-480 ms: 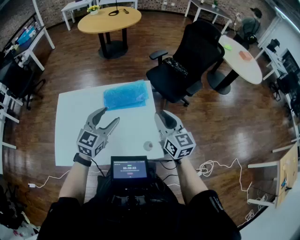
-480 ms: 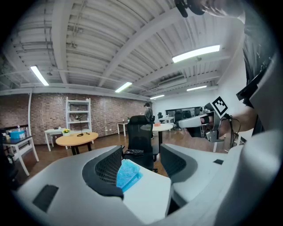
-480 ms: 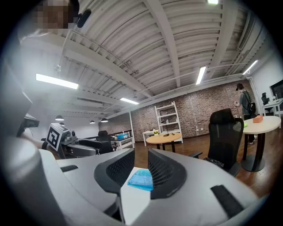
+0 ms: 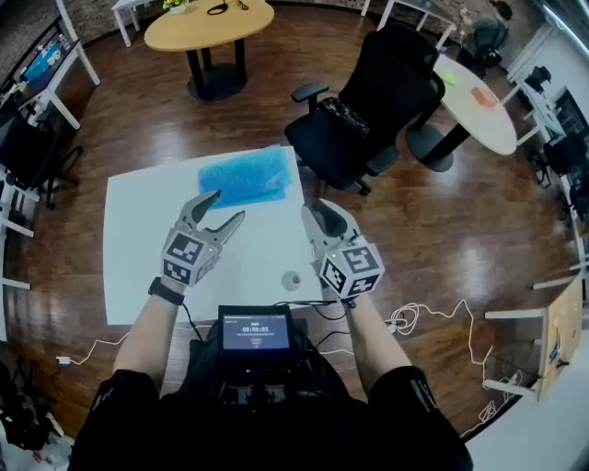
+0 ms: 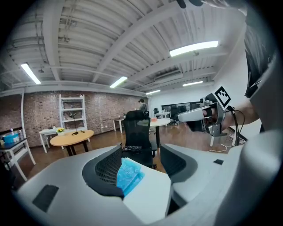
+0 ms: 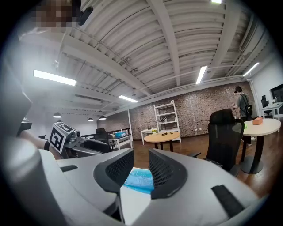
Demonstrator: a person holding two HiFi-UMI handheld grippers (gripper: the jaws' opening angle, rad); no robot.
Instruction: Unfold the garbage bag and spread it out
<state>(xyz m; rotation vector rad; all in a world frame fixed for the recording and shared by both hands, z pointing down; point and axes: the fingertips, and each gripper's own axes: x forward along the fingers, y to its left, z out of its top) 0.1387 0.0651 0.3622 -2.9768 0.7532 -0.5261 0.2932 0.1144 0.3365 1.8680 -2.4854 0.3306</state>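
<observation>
The folded blue garbage bag (image 4: pixel 247 177) lies flat at the far edge of the white table (image 4: pixel 138 248). My left gripper (image 4: pixel 227 206) hovers just short of the bag's near edge, jaws wide apart and empty. In the left gripper view the bag (image 5: pixel 129 174) shows beyond the left gripper (image 5: pixel 139 161). My right gripper (image 4: pixel 322 216) hangs over the table's right part, to the right of the bag and a little nearer. Its jaws stand a narrow gap apart with nothing in them. The right gripper view shows the bag (image 6: pixel 140 180) ahead of the right gripper (image 6: pixel 141 170).
A black office chair (image 4: pixel 368 110) stands just past the table's far right corner. A small round thing (image 4: pixel 292 280) lies on the table near me, and a screen (image 4: pixel 255 333) sits at my chest. A round wooden table (image 4: pixel 213 23) and a white round table (image 4: pixel 479 106) stand further off.
My left gripper has moved forward, closer to the bag's near edge. The right gripper has shifted forward slightly. The bag lies as before.
</observation>
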